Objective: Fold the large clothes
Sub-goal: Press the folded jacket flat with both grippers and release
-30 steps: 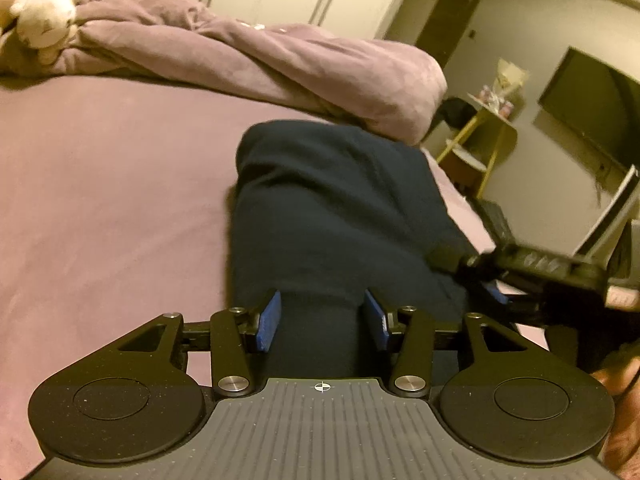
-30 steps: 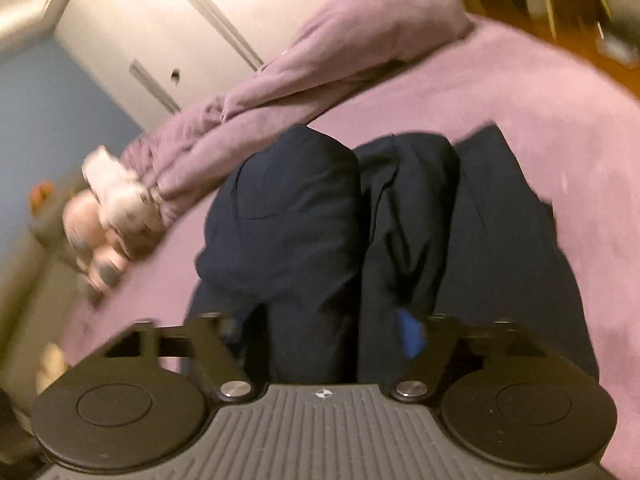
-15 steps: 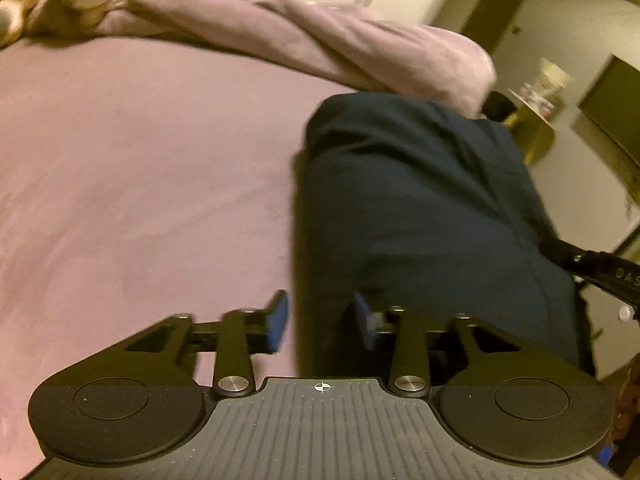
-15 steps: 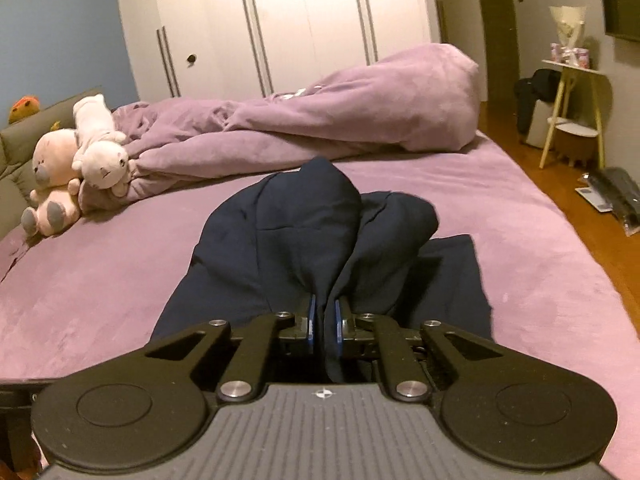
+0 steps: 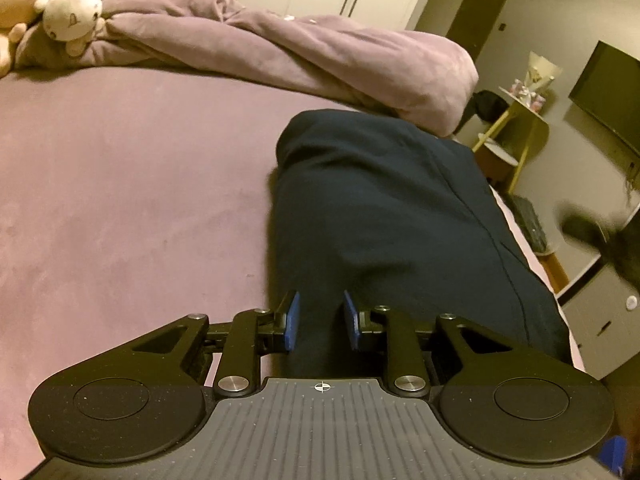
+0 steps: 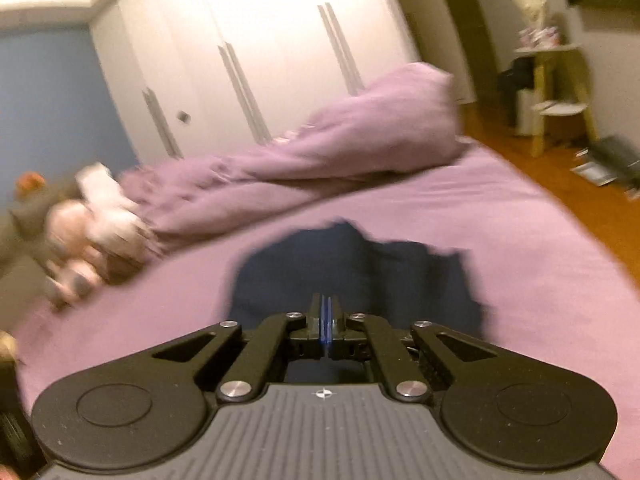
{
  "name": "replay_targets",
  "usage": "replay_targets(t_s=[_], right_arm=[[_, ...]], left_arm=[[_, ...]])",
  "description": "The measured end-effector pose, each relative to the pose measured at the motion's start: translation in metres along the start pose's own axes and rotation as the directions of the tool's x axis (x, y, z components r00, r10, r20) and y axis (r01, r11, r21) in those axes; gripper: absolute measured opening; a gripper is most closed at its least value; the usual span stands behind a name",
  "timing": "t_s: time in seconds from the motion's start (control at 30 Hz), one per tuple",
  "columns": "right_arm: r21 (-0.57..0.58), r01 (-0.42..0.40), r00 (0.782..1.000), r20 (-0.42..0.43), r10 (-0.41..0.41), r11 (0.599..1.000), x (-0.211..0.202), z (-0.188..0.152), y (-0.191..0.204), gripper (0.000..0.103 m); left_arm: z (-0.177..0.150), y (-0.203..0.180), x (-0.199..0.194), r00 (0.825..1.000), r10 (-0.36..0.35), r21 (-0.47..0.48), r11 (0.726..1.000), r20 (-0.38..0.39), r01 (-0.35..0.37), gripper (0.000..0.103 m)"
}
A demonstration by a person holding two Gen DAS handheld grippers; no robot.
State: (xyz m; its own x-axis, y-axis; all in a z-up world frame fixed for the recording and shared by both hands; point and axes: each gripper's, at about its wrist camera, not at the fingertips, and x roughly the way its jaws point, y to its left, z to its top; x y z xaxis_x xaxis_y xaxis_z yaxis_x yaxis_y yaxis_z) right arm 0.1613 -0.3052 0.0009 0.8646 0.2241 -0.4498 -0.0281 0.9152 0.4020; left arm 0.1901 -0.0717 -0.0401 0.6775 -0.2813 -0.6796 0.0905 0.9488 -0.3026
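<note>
**Both grippers taking hold of the garment's near edge**

Purple bed (image 5: 120, 200) fills both views, with a bunched duvet (image 5: 320, 60) at its far side and plush toys (image 5: 68, 8) beside the duvet. Dark navy garment (image 5: 380, 208) lies on the bed, between the duvet and the grippers, near the bed's right edge.

Changes over the last second:
- Right gripper (image 6: 325, 320): from wide apart to clenched, blue pads pressed together. Navy cloth sits right at the pads, so likely a thin pinch of garment (image 6: 360, 272), but the view is motion-blurred and I can't confirm cloth inside.
- Right view has also tipped up and rolled; more wardrobe (image 6: 260, 60) shows now, the garment lower in frame. Reads as a lift starting.
- Left gripper (image 5: 320, 322): jaws closing, narrower than in the earlier frame, a fold of garment between the pads; pads look not yet pressed on it.
- Left view has the garment back toward centre, compared with half a second ago.

Meaning for task: grasp phase is nearly done; the fold-over toward the duvet looks next once the left pinch lands.
</note>
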Motion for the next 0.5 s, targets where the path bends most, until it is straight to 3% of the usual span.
replay_targets(t_s=[0.07,0.2,0.27,0.3,0.43,0.5], right_arm=[[0.006,-0.037,0.999,-0.011,0.037,0.999,0.032,0.004,0.016,0.001],[-0.104,0.036,0.997,-0.06,-0.042,0.994,0.11,-0.003,0.037,0.001],[-0.185,0.105,0.991,-0.066,-0.119,0.977,0.135,-0.017,0.036,0.0],[-0.229,0.15,0.984,-0.063,-0.168,0.962,0.145,-0.024,0.032,0.0],[-0.295,0.279,0.958,0.021,-0.286,0.914,0.147,-0.039,0.008,0.0],[-0.2,0.282,0.958,0.015,-0.285,0.938,0.142,-0.039,-0.015,0.0]], left_arm=[[-0.002,-0.001,-0.001,1.0,0.005,0.004,1.0,0.002,-0.005,0.027],[-0.003,0.0,-0.003,1.0,0.01,0.023,1.0,0.0,-0.01,0.032],[0.0,0.005,-0.005,1.0,0.015,0.021,1.0,0.004,-0.015,0.057],[0.003,0.009,-0.005,1.0,0.012,0.006,1.0,0.013,-0.012,0.06],[0.02,0.008,0.009,0.996,0.059,-0.007,0.998,0.061,-0.059,0.061],[0.032,-0.001,0.023,0.997,0.042,-0.057,0.998,0.064,-0.039,0.062]])
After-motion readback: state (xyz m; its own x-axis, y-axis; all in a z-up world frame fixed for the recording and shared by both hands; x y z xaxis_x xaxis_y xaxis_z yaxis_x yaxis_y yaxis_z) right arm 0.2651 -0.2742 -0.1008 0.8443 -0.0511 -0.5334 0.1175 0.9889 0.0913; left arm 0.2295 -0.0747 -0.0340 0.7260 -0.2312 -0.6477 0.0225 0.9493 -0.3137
